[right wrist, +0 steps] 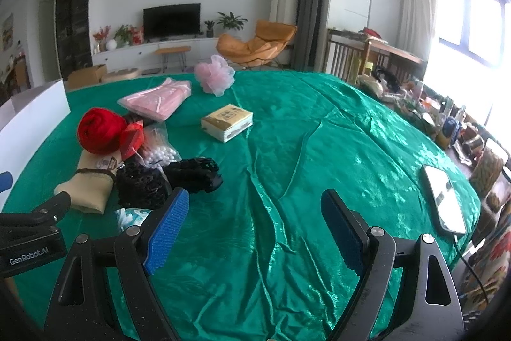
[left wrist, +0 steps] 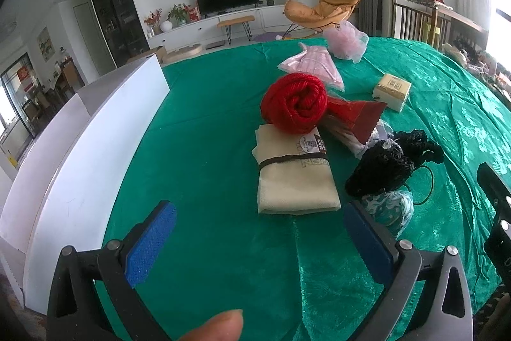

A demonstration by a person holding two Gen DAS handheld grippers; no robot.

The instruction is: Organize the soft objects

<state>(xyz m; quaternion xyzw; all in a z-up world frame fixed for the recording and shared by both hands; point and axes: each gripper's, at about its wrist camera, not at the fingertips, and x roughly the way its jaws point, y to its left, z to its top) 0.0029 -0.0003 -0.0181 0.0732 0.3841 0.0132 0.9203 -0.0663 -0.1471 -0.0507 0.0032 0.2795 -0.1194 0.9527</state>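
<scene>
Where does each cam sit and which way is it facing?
Left wrist: on the left tongs, low over the green cloth, facing the beige folded cloth and red yarn; a fingertip shows.
Right wrist: on the right tongs, facing bare cloth toward the small box; left tongs at its left edge.
Shared: yarn, pink pouf, TV.

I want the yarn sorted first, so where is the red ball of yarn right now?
The red yarn sits on the green cloth, resting on the far end of the folded beige towel, left of the small cardboard box.
</scene>
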